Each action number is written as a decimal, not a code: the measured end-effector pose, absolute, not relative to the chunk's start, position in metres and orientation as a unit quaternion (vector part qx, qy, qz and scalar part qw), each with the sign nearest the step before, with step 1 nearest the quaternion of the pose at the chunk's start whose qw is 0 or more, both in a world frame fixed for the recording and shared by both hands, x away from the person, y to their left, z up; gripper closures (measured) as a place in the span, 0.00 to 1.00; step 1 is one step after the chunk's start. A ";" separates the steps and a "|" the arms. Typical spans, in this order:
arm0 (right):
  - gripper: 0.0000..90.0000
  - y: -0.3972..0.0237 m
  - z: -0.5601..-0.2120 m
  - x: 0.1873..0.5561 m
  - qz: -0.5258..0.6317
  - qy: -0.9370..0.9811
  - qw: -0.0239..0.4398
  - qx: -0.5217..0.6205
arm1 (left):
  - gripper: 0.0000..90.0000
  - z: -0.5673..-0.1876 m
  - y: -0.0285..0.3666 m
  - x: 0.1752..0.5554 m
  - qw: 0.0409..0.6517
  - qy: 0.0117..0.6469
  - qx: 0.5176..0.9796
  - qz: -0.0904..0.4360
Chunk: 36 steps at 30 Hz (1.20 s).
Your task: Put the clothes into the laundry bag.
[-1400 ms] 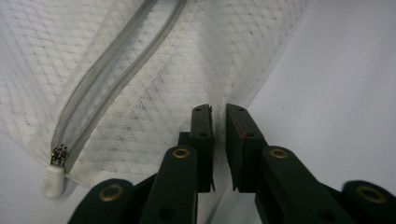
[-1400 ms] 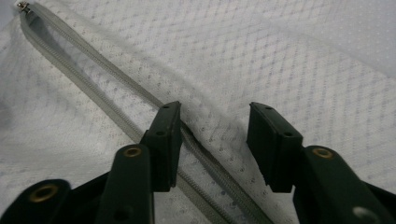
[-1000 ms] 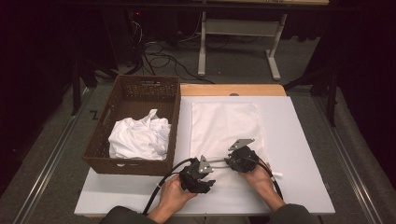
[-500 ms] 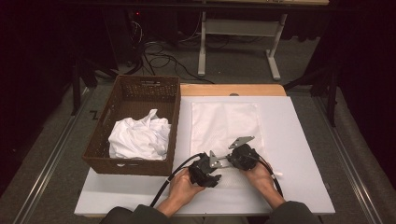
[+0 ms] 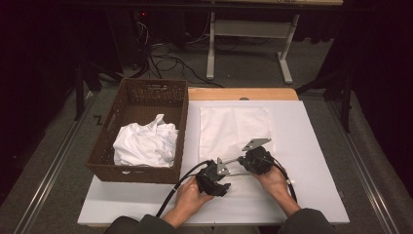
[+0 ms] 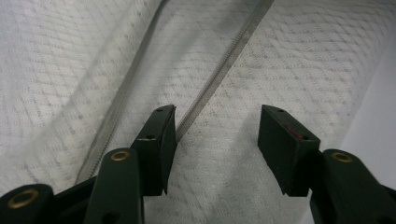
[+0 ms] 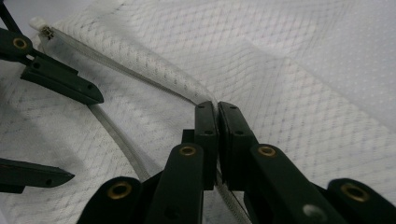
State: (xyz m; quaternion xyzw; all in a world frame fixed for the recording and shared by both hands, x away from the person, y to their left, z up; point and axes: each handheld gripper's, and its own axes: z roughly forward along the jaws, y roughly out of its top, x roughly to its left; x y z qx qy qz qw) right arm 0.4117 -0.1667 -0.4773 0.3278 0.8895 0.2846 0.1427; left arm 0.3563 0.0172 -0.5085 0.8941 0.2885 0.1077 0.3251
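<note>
In the high view, the mesh bag lies flat mid-desk, its near end under both tongs. Left gripper view: the left tongs, just opening, stand spread over the zipper. Right gripper view: the right tongs, just closing, pinch the zipper edge.

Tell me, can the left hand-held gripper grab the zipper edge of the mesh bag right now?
Probably yes. The left hand-held gripper has open jaws right over the mesh bag, and the zipper edge runs beside one finger, nothing blocking.
</note>
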 end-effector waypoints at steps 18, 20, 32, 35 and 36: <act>0.99 -0.170 -0.452 0.419 0.294 0.884 0.152 0.330 | 0.53 -0.509 0.017 0.351 0.330 0.276 0.894 0.128; 0.99 -0.169 -0.449 0.419 0.293 0.885 0.151 0.328 | 0.56 -0.507 0.014 0.350 0.331 0.275 0.893 0.130; 0.99 -0.169 -0.453 0.418 0.296 0.888 0.140 0.324 | 0.66 -0.493 -0.007 0.363 0.373 0.282 0.877 0.110; 0.99 -0.171 -0.452 0.419 0.298 0.887 0.134 0.327 | 0.74 -0.497 -0.013 0.368 0.363 0.284 0.882 0.102; 0.99 -0.172 -0.451 0.421 0.301 0.886 0.132 0.326 | 0.77 -0.498 -0.015 0.369 0.358 0.282 0.884 0.101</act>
